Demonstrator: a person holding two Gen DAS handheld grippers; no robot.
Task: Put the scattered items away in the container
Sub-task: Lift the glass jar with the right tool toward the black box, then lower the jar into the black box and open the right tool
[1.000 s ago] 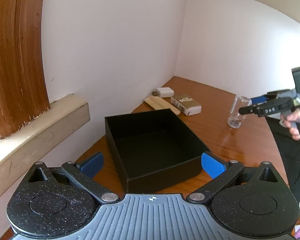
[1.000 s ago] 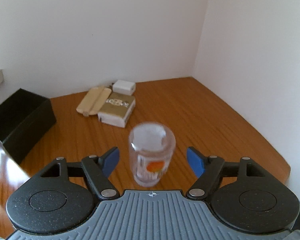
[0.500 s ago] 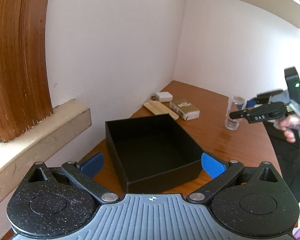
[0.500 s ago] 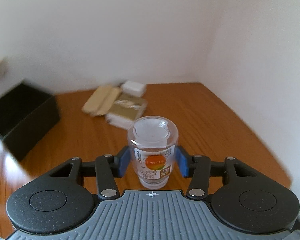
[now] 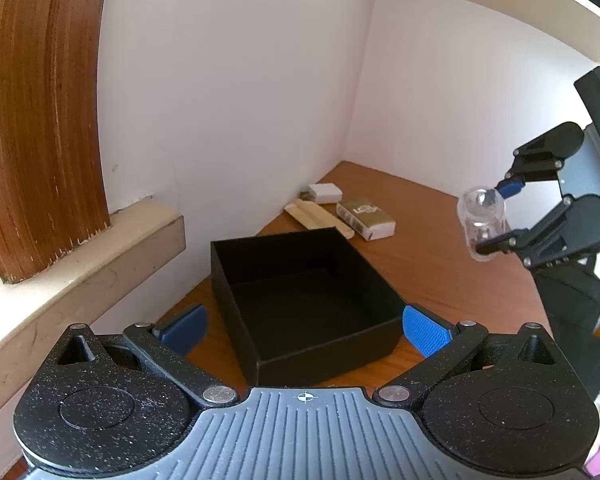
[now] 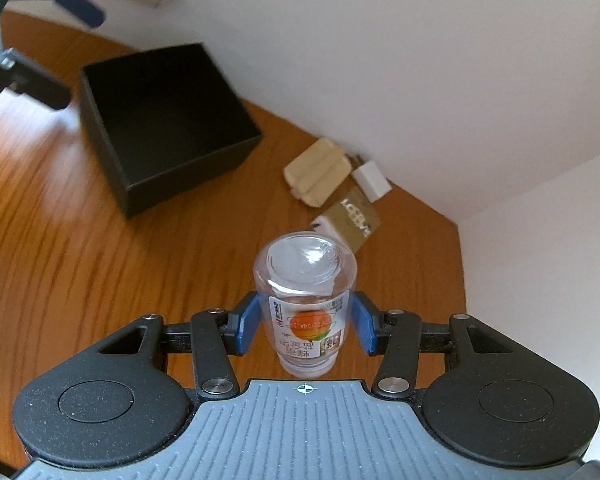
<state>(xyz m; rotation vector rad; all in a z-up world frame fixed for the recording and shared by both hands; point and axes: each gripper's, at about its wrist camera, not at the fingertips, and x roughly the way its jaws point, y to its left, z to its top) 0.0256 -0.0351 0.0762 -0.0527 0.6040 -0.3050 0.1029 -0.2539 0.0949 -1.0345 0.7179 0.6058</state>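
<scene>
The little clear bottle (image 6: 305,300) is in my right tongs (image 6: 305,322). The two blue pads (image 6: 248,322) squeeze its sides, one on each side of the label with the orange spot. The tongs are closed tight on it. The bottle is up in the air over the brown table (image 6: 80,280) and does not touch it. Its round clear end points away from me.

The black box (image 6: 160,120) sits on the table near the white wall. It is open on top, and I see only its dark inside. My bottle is well apart from the box, off to the side.

Near the wall past the box lie three more things, close together: a pale wooden piece (image 6: 318,176), a small white block (image 6: 371,176) and a flat gold and white pack (image 6: 352,220).

My left tongs (image 5: 304,330) hang just in front of the box. Their blue pads (image 5: 424,330) stand wide apart, one near each front corner of the box. They hold nothing and they do not squeeze the box.

From my left side I can see the right tongs (image 5: 496,216) with the bottle (image 5: 480,220), tilted, high over the table.
</scene>
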